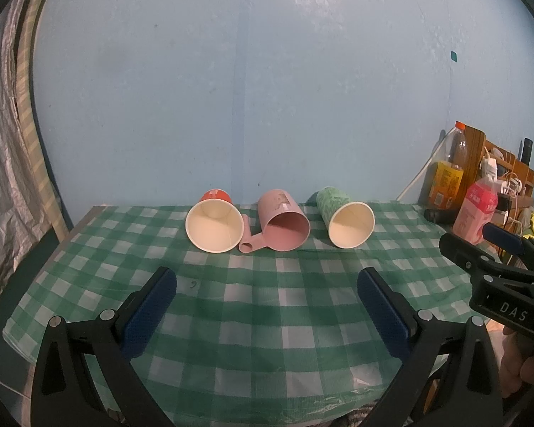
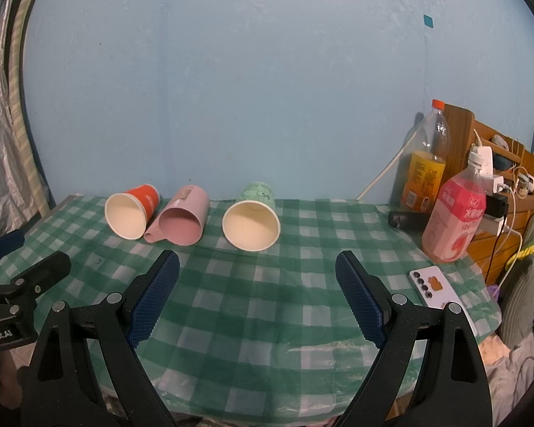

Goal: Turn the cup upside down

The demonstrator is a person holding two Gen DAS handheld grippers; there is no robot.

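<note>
Three cups lie on their sides at the far edge of the table, mouths toward me: a red paper cup [image 1: 215,226] [image 2: 131,213] on the left, a pink mug with a handle [image 1: 283,226] [image 2: 183,222] in the middle, a green paper cup [image 1: 345,220] [image 2: 252,219] on the right. My left gripper [image 1: 267,283] is open and empty, well short of the cups. My right gripper [image 2: 258,267] is open and empty, nearest the green cup. Each gripper shows at the edge of the other's view, the right one [image 1: 495,249] and the left one [image 2: 25,259].
The table [image 1: 267,338] has a green checked cloth. At the right stand an orange drink bottle [image 2: 425,163], a pink drink bottle [image 2: 454,220], a dark object [image 2: 406,219] and a white phone [image 2: 441,295]. A wooden shelf with cables [image 2: 505,178] stands behind. The blue wall is close behind the cups.
</note>
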